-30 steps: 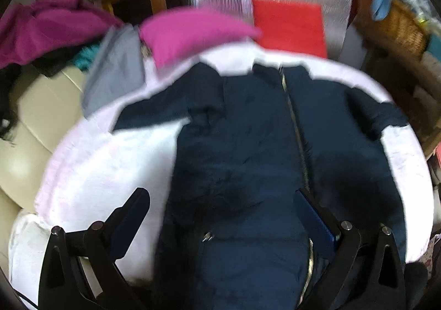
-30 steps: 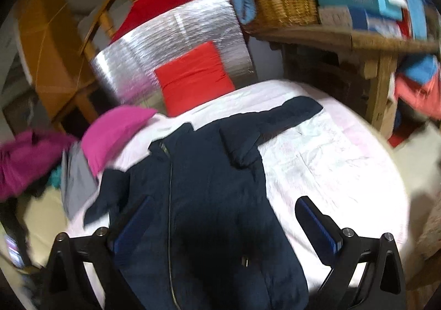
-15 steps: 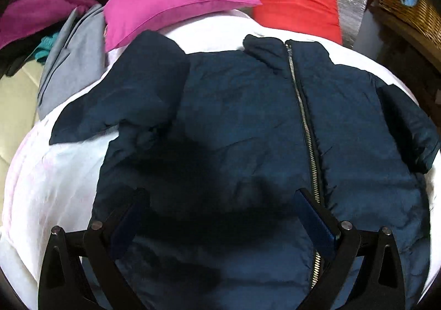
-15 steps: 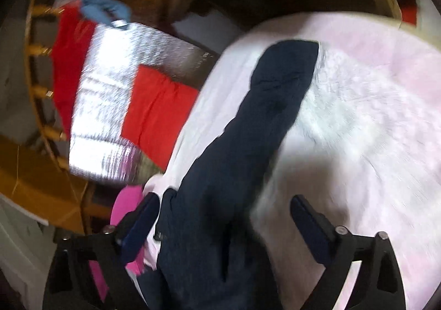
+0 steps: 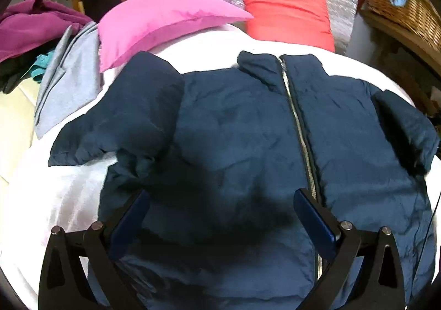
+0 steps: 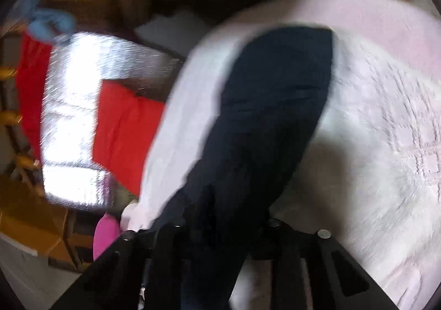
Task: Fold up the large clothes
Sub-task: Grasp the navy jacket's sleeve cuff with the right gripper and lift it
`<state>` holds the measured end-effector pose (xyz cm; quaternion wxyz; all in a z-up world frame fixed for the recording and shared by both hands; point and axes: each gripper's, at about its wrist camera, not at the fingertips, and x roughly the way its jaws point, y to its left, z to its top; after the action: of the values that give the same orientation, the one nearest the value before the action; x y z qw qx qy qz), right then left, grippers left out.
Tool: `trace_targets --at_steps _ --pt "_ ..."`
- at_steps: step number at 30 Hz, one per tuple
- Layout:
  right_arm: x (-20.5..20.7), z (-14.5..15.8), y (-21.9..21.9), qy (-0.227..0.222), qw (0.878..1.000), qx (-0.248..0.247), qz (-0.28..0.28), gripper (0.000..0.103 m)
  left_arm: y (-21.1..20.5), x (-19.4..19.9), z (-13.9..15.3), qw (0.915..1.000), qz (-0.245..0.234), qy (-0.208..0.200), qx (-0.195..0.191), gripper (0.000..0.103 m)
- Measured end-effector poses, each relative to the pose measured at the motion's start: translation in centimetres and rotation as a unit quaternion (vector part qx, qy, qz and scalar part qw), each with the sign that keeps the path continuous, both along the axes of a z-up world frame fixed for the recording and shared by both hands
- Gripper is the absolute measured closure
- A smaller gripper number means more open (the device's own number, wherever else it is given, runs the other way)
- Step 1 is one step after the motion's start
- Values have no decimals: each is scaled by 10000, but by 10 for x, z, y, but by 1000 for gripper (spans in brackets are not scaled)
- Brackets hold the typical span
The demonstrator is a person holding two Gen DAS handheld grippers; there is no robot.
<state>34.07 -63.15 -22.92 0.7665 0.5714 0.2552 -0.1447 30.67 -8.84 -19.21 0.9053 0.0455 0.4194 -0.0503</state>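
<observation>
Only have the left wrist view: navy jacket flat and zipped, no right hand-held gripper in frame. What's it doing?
Observer: In the right wrist view, the right hand-held gripper is at the near end of the jacket's sleeve. Its jaws have just been closing and now pinch the sleeve fabric between them.
Operator: Sleeve folded in over the body yet?
Observer: No. It lies stretched out away from the gripper across the white quilt, with the cuff at the far end. The picture is motion-blurred, so I can't tell finer detail.
</observation>
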Motion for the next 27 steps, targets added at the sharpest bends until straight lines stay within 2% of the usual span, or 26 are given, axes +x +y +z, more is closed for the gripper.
trace_targets --at_steps 2,5,8,11,13,15,16,17,19,21,24,27 --pt "2 28 17 -291 9987 -317 265 80 7 2 6 9998 159 -112 -25 0" --pt "3 65 59 -1006 9904 -410 854 80 17 1 18 9985 394 -370 31 0" --pt "12 84 113 -1209 9806 -454 1472 80 29 1 27 9962 644 -578 23 0" --pt "28 78 174 -1069 9707 -406 2111 77 42 0 31 9942 839 -666 8 0" --pt "40 60 212 -910 9653 -277 2432 77 46 -1 31 9936 896 -685 3 0" --pt "47 38 238 -614 9624 -143 2643 69 49 -3 30 9932 918 -719 71 0" --pt "51 23 249 -463 9597 47 2773 60 49 -2 29 9931 911 -727 106 0" --pt "60 10 252 -346 9564 270 2888 55 49 -3 28 9935 875 -716 108 0" --pt "53 -6 258 -187 9489 721 3067 35 49 -2 27 9945 805 -666 57 0" --pt "31 -7 257 -130 9502 732 3028 29 50 -2 28 9948 779 -651 -1 0" --pt "-4 6 246 -141 9527 606 2975 28 50 -4 31 9950 734 -667 -116 0" --pt "-50 25 211 -381 9683 395 2437 28 45 -8 33 9959 568 -683 -181 0"
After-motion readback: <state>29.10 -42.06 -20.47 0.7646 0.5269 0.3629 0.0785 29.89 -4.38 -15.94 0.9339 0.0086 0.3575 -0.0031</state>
